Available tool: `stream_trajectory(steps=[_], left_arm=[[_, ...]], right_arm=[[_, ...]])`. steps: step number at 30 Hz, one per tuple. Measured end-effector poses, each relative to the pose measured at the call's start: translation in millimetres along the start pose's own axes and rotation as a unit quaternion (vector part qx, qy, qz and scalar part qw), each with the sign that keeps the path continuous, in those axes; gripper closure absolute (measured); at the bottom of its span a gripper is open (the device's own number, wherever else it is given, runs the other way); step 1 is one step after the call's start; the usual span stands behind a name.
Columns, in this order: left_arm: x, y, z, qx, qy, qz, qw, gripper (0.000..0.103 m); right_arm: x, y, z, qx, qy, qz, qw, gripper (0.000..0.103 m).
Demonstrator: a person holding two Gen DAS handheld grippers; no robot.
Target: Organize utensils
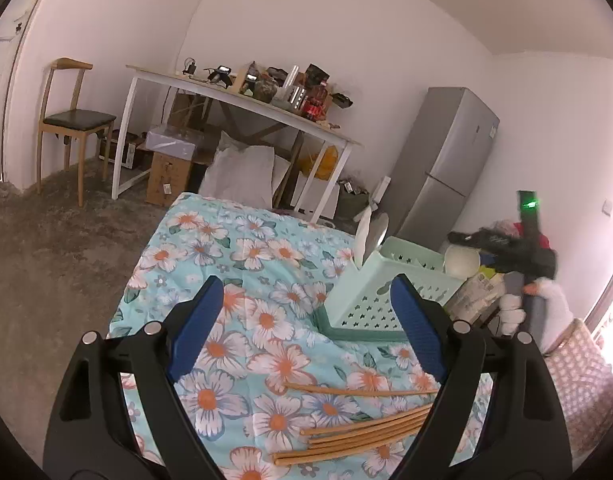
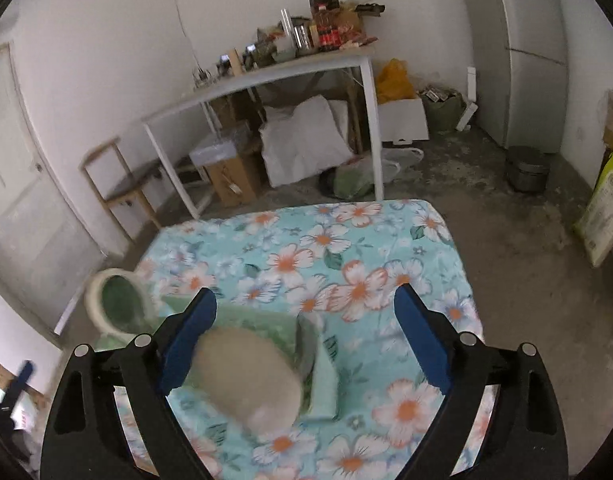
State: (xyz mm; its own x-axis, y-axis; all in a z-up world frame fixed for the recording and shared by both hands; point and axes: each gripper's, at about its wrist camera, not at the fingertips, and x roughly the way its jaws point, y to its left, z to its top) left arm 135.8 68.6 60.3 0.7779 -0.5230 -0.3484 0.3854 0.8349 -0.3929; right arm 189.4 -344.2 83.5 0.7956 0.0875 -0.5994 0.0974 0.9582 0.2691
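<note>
My left gripper [image 1: 306, 300] is open and empty above the floral tablecloth [image 1: 242, 256]. Several wooden chopsticks [image 1: 358, 428] lie on the cloth just below and between its jaws. A pale green perforated drying basket [image 1: 370, 292] stands to the right, with white plates [image 1: 366, 236] upright in it and a white bowl [image 1: 460, 262] behind. My right gripper [image 2: 306, 312] is open and empty, hovering over the basket [image 2: 324, 380]. A blurred white plate or bowl [image 2: 250, 376] sits in the basket under the jaws. A green-lined cup [image 2: 118, 306] lies at the left.
The right gripper with a gloved hand [image 1: 522, 276] shows at the right of the left wrist view. A white work table [image 1: 242, 100] with clutter, a wooden chair [image 1: 66, 120] and a grey fridge [image 1: 446, 160] stand beyond the cloth-covered table. Boxes and bags sit on the floor.
</note>
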Motion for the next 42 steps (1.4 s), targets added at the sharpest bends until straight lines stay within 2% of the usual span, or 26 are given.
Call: stream_trajectory(steps=[5,9,13,17,21,23,29,34,42], left_arm=[[-5,-6,-6,0.013,-0.001,-0.002,0.9999,0.021],[-11,-10,-13,0.013,0.003,-0.008,0.9999,0.02],[-16,-16,-24,0.017,0.015,-0.005,0.9997,0.019],[-19,-22,-40,0.024,0.033,0.008,0.9991,0.017],[-17,-28,-63,0.023,0.07,0.006,0.9973,0.016],[-13,-34,-74,0.032,0.094,0.019,0.9949,0.016],[4,-46,-112,0.058,0.155,0.071,0.9837,0.016],[11,-50,-131,0.082,0.18,0.117,0.9733,0.016],[16,-39,-141,0.07,0.202,0.164,0.963,0.016]], right_arm=[[-46,6,-18,-0.024,-0.04,0.012,0.999,0.015],[-75,9,-52,-0.047,-0.042,-0.004,0.998,0.013],[-83,11,-107,-0.063,-0.004,-0.038,0.997,0.007],[-73,12,-170,-0.06,0.062,-0.083,0.993,0.007],[-64,13,-208,-0.048,0.099,-0.11,0.988,0.007],[-63,15,-224,-0.041,0.109,-0.116,0.986,0.007],[-63,27,-242,-0.035,0.111,-0.114,0.987,0.007],[-58,28,-252,-0.027,0.11,-0.13,0.985,0.007],[-56,31,-260,-0.035,0.099,-0.146,0.984,0.007]])
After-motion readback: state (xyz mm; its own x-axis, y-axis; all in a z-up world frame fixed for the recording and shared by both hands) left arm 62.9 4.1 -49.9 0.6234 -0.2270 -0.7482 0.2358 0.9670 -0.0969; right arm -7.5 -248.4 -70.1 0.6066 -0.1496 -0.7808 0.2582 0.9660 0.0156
